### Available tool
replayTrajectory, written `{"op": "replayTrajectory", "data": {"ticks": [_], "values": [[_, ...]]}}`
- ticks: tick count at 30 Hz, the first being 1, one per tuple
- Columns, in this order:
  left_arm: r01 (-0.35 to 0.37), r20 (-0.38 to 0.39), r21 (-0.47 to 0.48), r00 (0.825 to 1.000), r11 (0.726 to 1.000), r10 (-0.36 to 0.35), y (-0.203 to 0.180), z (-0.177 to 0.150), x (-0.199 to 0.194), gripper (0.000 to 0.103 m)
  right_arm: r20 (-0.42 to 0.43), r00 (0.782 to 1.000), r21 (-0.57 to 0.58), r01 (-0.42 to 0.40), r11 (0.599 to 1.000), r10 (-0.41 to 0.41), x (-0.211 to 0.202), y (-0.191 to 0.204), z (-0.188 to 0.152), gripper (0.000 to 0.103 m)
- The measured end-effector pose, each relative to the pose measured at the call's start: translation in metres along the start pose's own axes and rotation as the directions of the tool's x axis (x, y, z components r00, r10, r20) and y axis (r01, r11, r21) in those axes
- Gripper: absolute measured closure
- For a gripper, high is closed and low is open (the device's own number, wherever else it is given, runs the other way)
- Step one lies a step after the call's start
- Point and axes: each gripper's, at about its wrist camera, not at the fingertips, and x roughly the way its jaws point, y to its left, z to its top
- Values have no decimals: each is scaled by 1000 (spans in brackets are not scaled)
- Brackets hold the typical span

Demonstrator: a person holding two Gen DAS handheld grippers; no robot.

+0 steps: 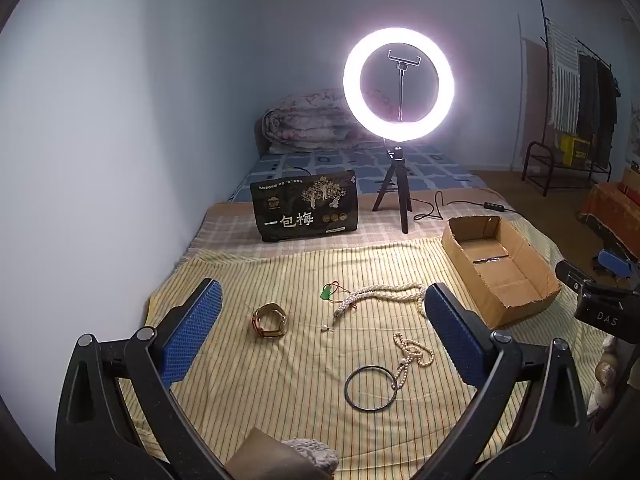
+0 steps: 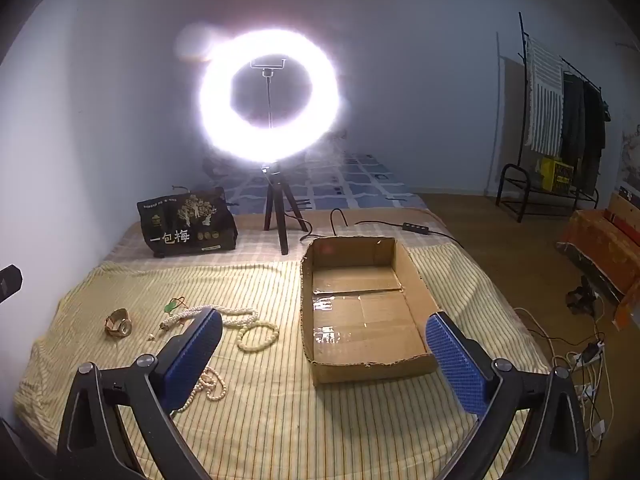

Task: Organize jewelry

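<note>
A striped yellow blanket covers a bed against a pale wall, lit by a glaring ring light that washes out the far bedding in the right wrist view. The left gripper hovers with jaws wide and empty over the jewelry; its right finger hides part of the white bead necklace, whose long axis runs left to right. Nearer lie a black ring and a smaller pearl strand; a watch sits left. The right gripper, equally wide and empty, frames the open cardboard box, long axis running near to far. A tiny green pendant is hard to make out.
</note>
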Motion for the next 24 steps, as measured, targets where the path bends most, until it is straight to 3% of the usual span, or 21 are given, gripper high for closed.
{"op": "replayTrajectory", "data": {"ticks": [24], "values": [[-10,20,14,1000,1000,9,1,4,1,0,7,1000,-7,-1,1000,1,-2,0,1,0]]}}
